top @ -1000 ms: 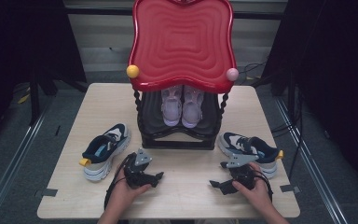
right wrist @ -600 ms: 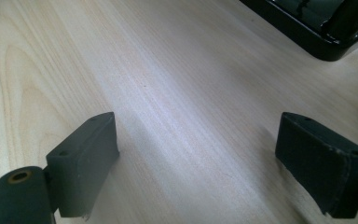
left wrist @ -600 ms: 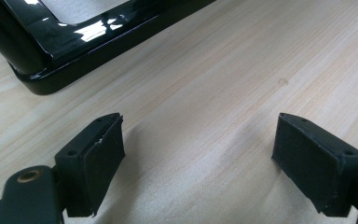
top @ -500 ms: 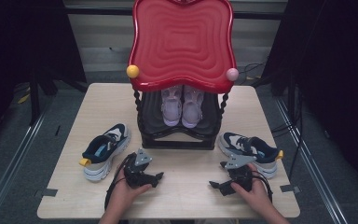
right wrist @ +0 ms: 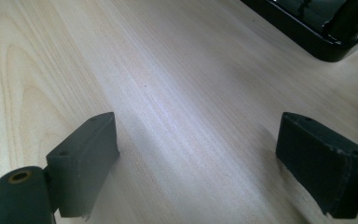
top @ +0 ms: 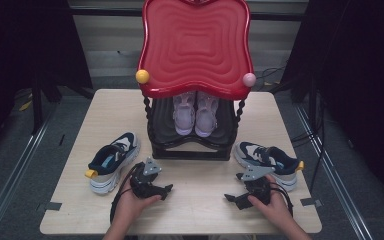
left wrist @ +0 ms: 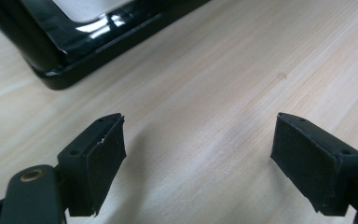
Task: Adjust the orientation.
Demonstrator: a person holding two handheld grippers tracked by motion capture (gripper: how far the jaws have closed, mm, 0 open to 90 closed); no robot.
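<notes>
Bare surface point(top: 200, 200) lies between your left tongs point(top: 166, 190) and right tongs point(top: 228, 198), both open, empty, unmoved near its front edge.

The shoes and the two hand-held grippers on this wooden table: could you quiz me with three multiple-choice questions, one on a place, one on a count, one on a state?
1. Where does the pale lilac pair of sneakers stand?
A. on the black lower shelf of the rack, under the glossy red wavy top
B. on the red top
C. on the floor

2. How many shoes are there in all?
A. two
B. four
C. six

3. How do the fingers of the left gripper stand?
A. shut on a shoe
B. shut on nothing
C. apart, over bare light wooden table

Key: 1 A, the pair sits beneath the red top; 2 B, the pair plus one navy-and-white sneaker at each side; 3 C, the left gripper view shows bare wood between them.
</notes>
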